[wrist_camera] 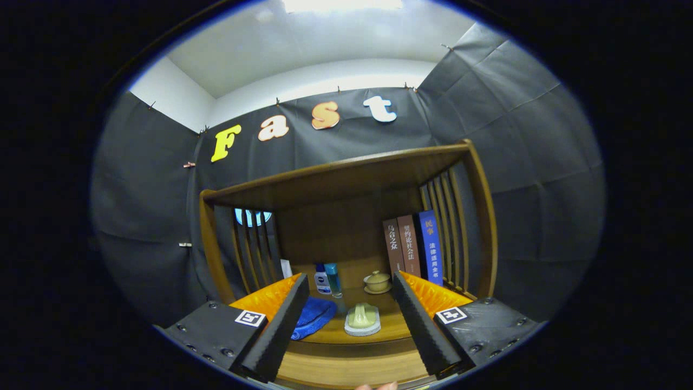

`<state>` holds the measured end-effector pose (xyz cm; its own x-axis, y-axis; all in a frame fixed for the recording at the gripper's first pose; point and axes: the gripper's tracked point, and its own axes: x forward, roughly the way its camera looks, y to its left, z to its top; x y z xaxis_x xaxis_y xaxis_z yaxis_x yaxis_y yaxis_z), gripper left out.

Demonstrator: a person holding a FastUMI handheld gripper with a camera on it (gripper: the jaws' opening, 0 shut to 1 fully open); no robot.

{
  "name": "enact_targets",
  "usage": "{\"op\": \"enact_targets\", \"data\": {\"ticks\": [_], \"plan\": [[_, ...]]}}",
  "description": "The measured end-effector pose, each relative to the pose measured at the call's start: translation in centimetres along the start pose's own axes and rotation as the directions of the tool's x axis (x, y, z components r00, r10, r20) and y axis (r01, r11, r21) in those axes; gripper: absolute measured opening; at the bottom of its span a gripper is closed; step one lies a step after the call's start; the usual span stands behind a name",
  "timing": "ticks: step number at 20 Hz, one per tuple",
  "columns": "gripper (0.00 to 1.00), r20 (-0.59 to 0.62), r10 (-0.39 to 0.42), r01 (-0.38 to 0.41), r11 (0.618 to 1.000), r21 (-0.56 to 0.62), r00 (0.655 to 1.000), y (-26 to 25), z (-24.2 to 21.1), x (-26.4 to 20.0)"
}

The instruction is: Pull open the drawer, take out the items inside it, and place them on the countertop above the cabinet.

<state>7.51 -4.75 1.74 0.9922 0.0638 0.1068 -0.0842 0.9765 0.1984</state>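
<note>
My gripper [349, 325] is open, its two fingers spread wide with nothing between them. Ahead of the fingers lies the wooden countertop [379, 330] of the cabinet, under a wooden shelf frame. On it, between the fingers, rests a pale green item on a white base [362, 318]. A folded blue cloth [313, 317] lies beside the left finger. Further back stand a small white-and-blue bottle [322, 281] and a slim blue bottle [333, 279]. A beige lidded cup on a saucer [377, 281] sits beyond them. A lower wooden front edge [346, 368] runs below the countertop.
Three upright books [414, 252] lean against the slatted right side [452, 227] of the shelf frame. The slatted left side [254, 249] and the wooden top board [346, 179] close in the countertop. A fingertip [376, 386] shows below the wooden edge.
</note>
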Motion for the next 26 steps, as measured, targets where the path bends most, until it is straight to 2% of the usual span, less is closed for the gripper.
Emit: {"op": "enact_targets", "data": {"ticks": [2, 5, 8, 11, 15, 19, 24, 26], "plan": [[0.98, 0.003, 0.008, -0.008, 1.000, 0.001, 1.000, 0.8, -0.9, -2.7], [0.98, -0.023, -0.023, 0.023, 0.999, -0.026, 0.999, 1.0, -3.9, -6.4], [0.98, -0.046, -0.029, 0.026, 0.998, -0.062, 0.999, 1.8, -7.7, -9.5], [0.98, -0.129, -0.024, 0.011, 0.995, -0.102, 0.991, 2.6, -12.9, -11.7], [0.99, -0.261, -0.041, 0.005, 0.991, -0.137, 0.965, 2.3, -20.0, -12.2], [0.99, -0.310, -0.091, 0.028, 0.979, -0.202, 0.947, 0.6, -24.7, -10.8], [0.99, -0.306, -0.120, 0.057, 0.976, -0.210, 0.945, -0.3, -26.0, -9.0], [0.99, -0.275, -0.112, 0.050, 0.974, -0.222, 0.955, 0.0, -25.6, -8.2]]}}
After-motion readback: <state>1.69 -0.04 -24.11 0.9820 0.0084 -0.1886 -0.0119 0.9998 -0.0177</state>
